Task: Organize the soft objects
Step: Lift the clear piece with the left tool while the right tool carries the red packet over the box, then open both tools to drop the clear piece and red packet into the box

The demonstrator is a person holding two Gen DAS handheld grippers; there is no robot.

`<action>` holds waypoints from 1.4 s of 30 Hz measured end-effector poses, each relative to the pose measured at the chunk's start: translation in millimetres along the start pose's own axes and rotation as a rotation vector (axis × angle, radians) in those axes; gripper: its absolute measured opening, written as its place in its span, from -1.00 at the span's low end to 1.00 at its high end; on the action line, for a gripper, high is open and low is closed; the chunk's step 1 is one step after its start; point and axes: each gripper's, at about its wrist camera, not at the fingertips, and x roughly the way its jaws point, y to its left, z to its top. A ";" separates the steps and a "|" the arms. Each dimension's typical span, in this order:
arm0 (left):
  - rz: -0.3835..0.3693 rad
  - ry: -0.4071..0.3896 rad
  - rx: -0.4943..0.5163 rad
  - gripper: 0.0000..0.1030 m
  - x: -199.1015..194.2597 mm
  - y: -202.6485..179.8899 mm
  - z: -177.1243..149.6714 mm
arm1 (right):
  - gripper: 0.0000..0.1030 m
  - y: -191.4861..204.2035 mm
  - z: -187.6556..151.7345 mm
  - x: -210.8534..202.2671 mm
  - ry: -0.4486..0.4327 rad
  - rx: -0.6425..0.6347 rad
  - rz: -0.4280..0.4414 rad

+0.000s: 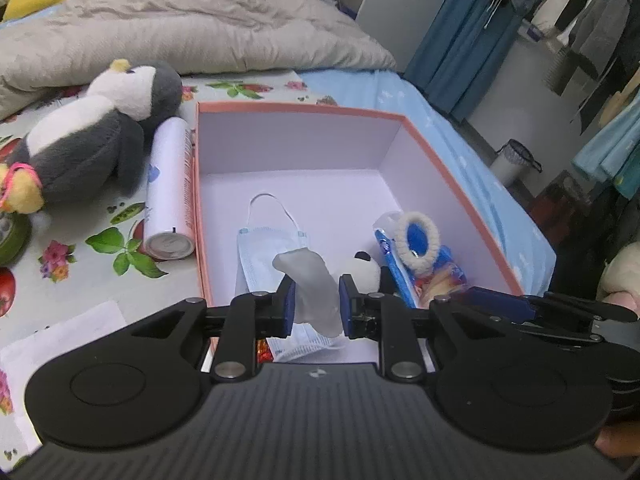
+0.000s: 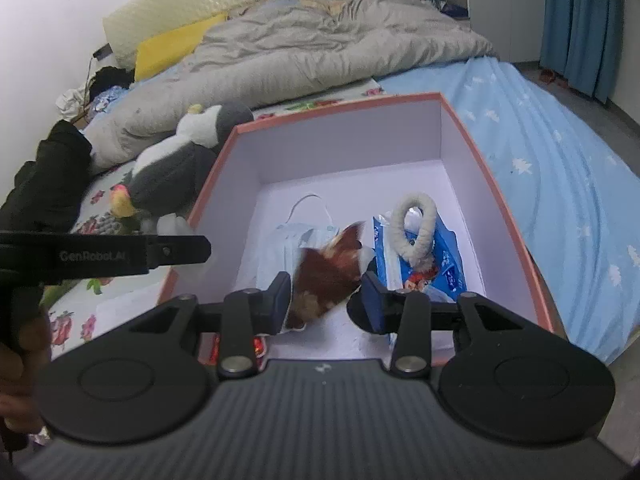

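Observation:
A pink-rimmed white box [image 1: 440, 160] [image 2: 472, 136] sits on the bed. Inside lie a blue face mask [image 1: 260, 248] [image 2: 288, 240], a tissue pack [image 1: 400, 272] [image 2: 440, 264], a fluffy white hair ring [image 1: 418, 240] [image 2: 416, 224] and a small panda toy [image 1: 366, 268]. My left gripper [image 1: 317, 304] is over the box's near edge, shut on a pale grey sock-like soft piece [image 1: 312, 280]. My right gripper [image 2: 326, 298] is over the box; a blurred brown-and-white plush [image 2: 328, 272] lies between its spread fingers. A penguin plush [image 1: 92, 132] [image 2: 176, 168] lies left of the box.
A white spray can [image 1: 170, 188] lies against the box's left wall. A green tape roll [image 1: 12, 236] and white paper [image 1: 60, 336] are on the floral sheet. A grey duvet [image 1: 180, 20] fills the back. The bed edge drops off right, with a bin [image 1: 514, 160].

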 end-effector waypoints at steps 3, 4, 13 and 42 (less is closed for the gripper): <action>0.003 0.025 -0.007 -0.51 16.3 4.0 4.5 | -0.17 -4.0 4.7 15.9 0.021 0.005 0.002; 0.004 0.031 -0.008 -0.45 20.4 5.2 5.3 | -0.17 -5.5 5.7 19.4 0.025 0.010 0.002; 0.011 0.031 -0.015 -0.05 28.0 10.9 8.5 | -0.12 -16.3 8.8 36.1 0.055 0.047 0.010; 0.003 -0.158 -0.010 -0.05 -130.0 -3.5 -76.4 | -0.12 33.0 -37.5 -72.8 -0.089 0.014 0.046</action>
